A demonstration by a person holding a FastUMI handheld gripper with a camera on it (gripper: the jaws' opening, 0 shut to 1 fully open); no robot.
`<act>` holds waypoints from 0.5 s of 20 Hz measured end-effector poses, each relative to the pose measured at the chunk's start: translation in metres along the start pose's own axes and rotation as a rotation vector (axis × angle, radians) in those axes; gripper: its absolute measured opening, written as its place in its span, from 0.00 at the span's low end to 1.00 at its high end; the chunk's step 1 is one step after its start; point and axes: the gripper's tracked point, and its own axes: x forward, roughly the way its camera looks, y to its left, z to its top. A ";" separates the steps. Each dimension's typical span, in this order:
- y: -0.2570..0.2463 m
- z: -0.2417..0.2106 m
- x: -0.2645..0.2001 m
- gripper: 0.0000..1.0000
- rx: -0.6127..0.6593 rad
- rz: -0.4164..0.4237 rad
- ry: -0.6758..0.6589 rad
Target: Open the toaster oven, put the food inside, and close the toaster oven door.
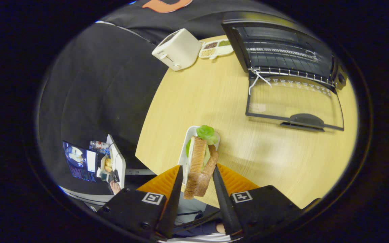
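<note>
Gripper point(198, 177) tight around sandwich point(199, 165) over white tray point(185, 152)

Overhead light falls bright and even on the wooden table point(275, 158), leaving a pale sheen ahead of the fingers, while the cloth wall behind stays dim. The toaster oven point(282, 50) glints along its top edge and its open glass door point(295, 99) carries a faint reflection. Straight lines bow hard toward the rim, where detail softens; the sandwich point(199, 165) stays sharp.
</note>
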 end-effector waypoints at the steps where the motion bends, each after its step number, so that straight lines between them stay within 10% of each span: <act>1: -0.001 0.001 0.000 0.52 0.023 0.006 -0.001; 10: 0.010 -0.007 -0.016 0.35 0.101 0.081 -0.026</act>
